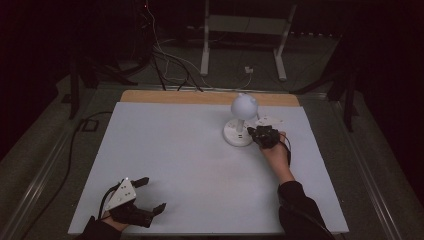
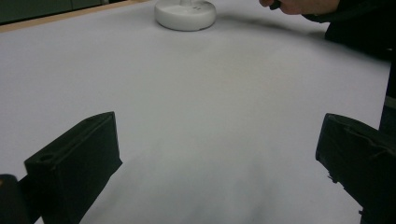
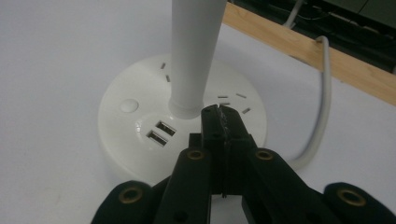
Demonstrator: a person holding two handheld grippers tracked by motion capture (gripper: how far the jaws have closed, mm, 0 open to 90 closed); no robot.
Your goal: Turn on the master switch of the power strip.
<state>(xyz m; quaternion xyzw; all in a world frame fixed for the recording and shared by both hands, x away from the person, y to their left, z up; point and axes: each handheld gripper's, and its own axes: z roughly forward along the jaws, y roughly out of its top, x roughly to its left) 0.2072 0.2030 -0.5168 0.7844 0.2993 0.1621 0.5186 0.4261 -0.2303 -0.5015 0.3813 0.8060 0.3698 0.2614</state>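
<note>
So the right hand-held gripper (image 1: 256, 134) is parked right up against the white desk lamp (image 1: 241, 120), over on the far right part of the worktop (image 1: 190, 165). In the right gripper view its jaws are clenched together with nothing between them, and the tips (image 3: 219, 116) sit over the top of the lamp's round base (image 3: 140, 140), just beside the foot of the white stem (image 3: 194, 56). Whether the tips actually touch the base I can't tell. Just left of the tips on that base are two USB ports (image 3: 161, 132), and a bit further left a small round button (image 3: 129, 105). There are also some plug slots (image 3: 232, 99) just past the tips. A white cord (image 3: 322, 107) loops off to the right of that gripper toward the wooden edge (image 3: 317, 56) at the back of the worktop. From the high view the lamp has a round white head (image 1: 244, 105) above the base, and a flat white disc (image 1: 270, 121) lies just behind the right gripper. The left hand-held gripper (image 1: 150, 196) is well apart from all that, down at the near left corner, jaws spread wide and released, holding nothing. Its own view has bare white worktop between the two black jaws, with the lamp base (image 2: 185, 14) far ahead and the person's other hand (image 2: 303, 5) up to the right.
</note>
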